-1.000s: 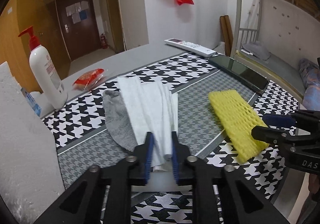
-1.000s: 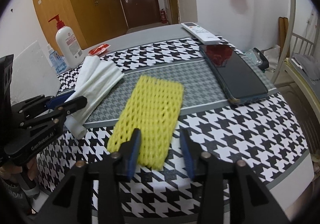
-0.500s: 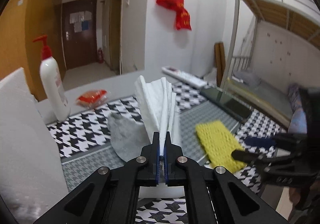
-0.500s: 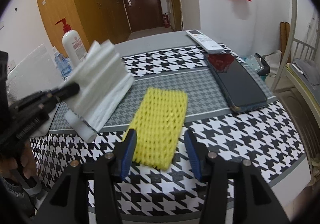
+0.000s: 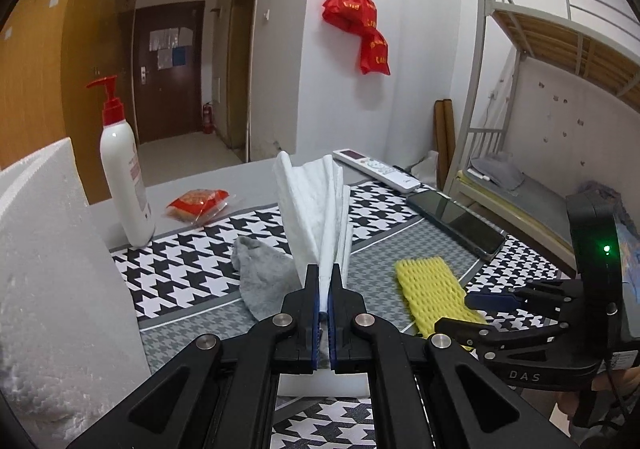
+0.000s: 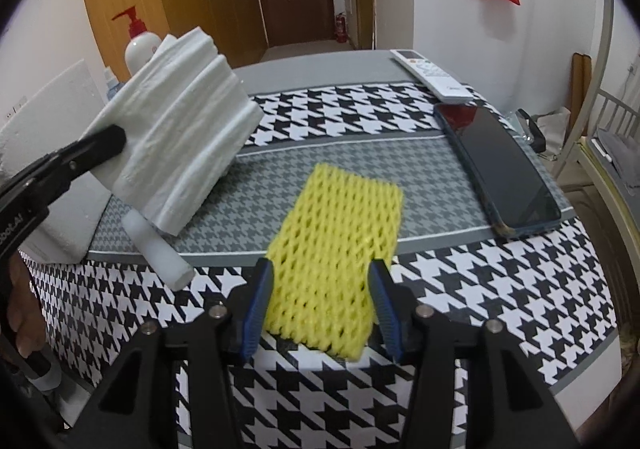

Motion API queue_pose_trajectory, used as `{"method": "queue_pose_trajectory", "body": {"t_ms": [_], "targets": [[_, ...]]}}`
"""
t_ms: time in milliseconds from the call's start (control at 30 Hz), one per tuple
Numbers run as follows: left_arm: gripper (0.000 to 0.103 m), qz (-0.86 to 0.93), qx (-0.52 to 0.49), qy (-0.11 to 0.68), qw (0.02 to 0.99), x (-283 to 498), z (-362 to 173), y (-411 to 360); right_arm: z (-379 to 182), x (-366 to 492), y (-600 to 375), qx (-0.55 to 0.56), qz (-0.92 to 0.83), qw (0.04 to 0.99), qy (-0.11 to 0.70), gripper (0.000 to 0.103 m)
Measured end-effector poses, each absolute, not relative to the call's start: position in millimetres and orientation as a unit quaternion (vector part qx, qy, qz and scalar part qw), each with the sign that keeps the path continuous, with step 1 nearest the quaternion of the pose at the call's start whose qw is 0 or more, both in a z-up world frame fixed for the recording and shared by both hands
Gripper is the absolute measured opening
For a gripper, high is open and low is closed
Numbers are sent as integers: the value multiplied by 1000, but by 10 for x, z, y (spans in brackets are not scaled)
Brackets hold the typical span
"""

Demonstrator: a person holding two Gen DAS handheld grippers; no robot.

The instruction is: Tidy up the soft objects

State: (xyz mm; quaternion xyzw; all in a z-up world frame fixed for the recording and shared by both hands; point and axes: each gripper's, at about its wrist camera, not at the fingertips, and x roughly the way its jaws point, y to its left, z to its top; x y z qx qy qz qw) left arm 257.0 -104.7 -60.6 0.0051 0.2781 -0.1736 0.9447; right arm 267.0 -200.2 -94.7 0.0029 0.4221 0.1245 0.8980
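My left gripper [image 5: 324, 281] is shut on a folded white cloth [image 5: 316, 209] and holds it up off the table; the cloth also shows in the right wrist view [image 6: 180, 145], fanned out above the mat. A grey sock [image 5: 264, 281] lies on the mat under it. A yellow foam net [image 6: 336, 265] lies flat on the houndstooth mat [image 6: 480, 289]; it also shows in the left wrist view [image 5: 432, 293]. My right gripper [image 6: 322, 297] is open, its fingers on either side of the net's near end.
A white pump bottle [image 5: 124, 177] and a red packet [image 5: 198, 201] stand at the back left. A remote [image 6: 432, 77] and a dark phone [image 6: 500, 177] lie at the right. A white foam block [image 5: 48, 289] stands at the left. The table's front edge is near.
My left gripper has shut on the white cloth and lifted it off the grey sock. My right gripper has stayed open and moved forward so its fingers straddle the yellow net's near end.
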Motion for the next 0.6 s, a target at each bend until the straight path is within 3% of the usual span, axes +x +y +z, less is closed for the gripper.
{"method": "queue_pose_trajectory", "body": {"t_ms": [100, 233, 533, 600], "targets": [[3, -170, 6, 281, 945, 2573, -623, -1032, -955, 2675, -1965, -8, 122, 897, 424, 54], [3, -168, 5, 284, 944, 2579, -643, -1017, -978, 2681, -1929, -17, 119, 897, 426, 62], [3, -167, 10, 286, 943, 2577, -672, -1024, -1000, 2647, -1809, -41, 114, 898, 424, 62], [3, -166, 7, 288, 943, 2584, -676, -1005, -992, 2652, -1830, -33, 116, 896, 427, 58]]}}
